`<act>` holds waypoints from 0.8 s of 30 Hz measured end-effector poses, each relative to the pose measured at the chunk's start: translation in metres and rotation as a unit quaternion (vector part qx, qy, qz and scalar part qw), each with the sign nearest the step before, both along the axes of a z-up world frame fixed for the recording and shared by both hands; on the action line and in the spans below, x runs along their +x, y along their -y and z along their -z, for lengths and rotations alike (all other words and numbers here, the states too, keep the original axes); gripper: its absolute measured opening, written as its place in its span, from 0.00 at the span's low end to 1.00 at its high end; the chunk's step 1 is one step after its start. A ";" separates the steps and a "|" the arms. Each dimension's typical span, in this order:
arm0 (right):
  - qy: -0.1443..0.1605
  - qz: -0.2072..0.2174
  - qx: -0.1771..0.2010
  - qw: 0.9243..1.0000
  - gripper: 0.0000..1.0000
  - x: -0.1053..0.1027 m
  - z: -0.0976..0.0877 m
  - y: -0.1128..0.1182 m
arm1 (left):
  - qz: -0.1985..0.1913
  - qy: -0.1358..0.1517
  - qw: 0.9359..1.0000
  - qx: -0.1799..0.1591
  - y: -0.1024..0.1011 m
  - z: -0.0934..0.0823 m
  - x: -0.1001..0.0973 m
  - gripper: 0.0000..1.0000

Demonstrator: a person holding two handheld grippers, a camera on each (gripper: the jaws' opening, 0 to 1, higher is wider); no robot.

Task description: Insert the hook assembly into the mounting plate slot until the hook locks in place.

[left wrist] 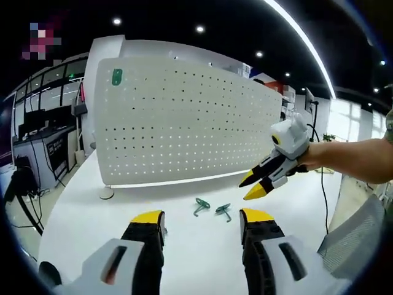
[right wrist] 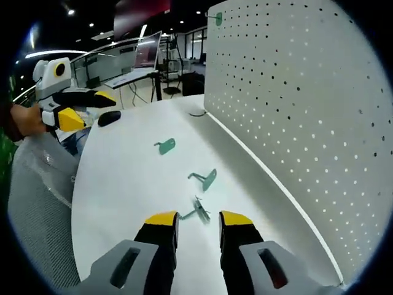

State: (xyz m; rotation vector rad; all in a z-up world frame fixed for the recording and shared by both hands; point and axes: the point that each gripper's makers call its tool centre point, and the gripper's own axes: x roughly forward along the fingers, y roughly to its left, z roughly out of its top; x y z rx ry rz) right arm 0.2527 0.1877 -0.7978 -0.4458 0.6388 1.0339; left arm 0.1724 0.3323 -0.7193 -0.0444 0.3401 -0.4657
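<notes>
The pegboard (left wrist: 184,123) is white with a regular grid of small dark holes and carries one teal-green hook (left wrist: 116,77) near its 10 o'clock corner in the left gripper view, and the counter (left wrist: 202,252) below it is plain white. The hooks lying on the counter (right wrist: 204,178) are the same teal-green. Both the left gripper (left wrist: 202,216) and the right gripper (right wrist: 199,219) have black jaws tipped in yellow on light grey bodies with dark slots.

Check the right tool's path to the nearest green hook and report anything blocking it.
Nothing visible blocks it. The nearest green hook lies on bare white table just ahead of the open right tool; the other hooks lie beyond it.
</notes>
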 end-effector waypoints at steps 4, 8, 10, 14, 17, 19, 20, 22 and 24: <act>-0.002 -0.005 -0.007 1.000 0.23 0.002 0.009 -0.002 | 0.007 -0.008 1.000 0.001 0.004 0.004 -0.001 0.50; 0.002 -0.011 -0.017 1.000 0.19 0.006 0.016 -0.003 | 0.014 -0.014 1.000 0.003 0.007 0.007 -0.002 0.50; 0.000 -0.013 -0.019 1.000 0.16 0.007 0.018 -0.004 | 0.019 -0.018 1.000 0.004 0.009 0.009 -0.004 0.49; 0.001 -0.016 -0.026 1.000 0.13 0.009 0.023 -0.005 | 0.022 -0.020 1.000 0.004 0.011 0.010 -0.005 0.49; 0.001 -0.018 -0.030 0.999 0.12 0.012 0.027 -0.007 | 0.024 -0.020 1.000 0.004 0.012 0.010 -0.005 0.49; 0.001 -0.023 -0.038 0.999 0.10 0.012 0.031 -0.008 | 0.025 -0.021 0.999 0.003 0.012 0.011 -0.005 0.49; 0.003 -0.025 -0.043 0.999 0.09 0.013 0.032 -0.007 | 0.025 -0.022 0.999 0.003 0.013 0.011 -0.006 0.49; 0.008 -0.029 -0.051 0.998 0.09 0.014 0.034 -0.007 | 0.027 -0.022 0.999 0.004 0.013 0.011 -0.006 0.48; 0.007 -0.031 -0.054 0.998 0.08 0.015 0.036 -0.007 | 0.028 -0.024 0.999 0.003 0.014 0.011 -0.006 0.48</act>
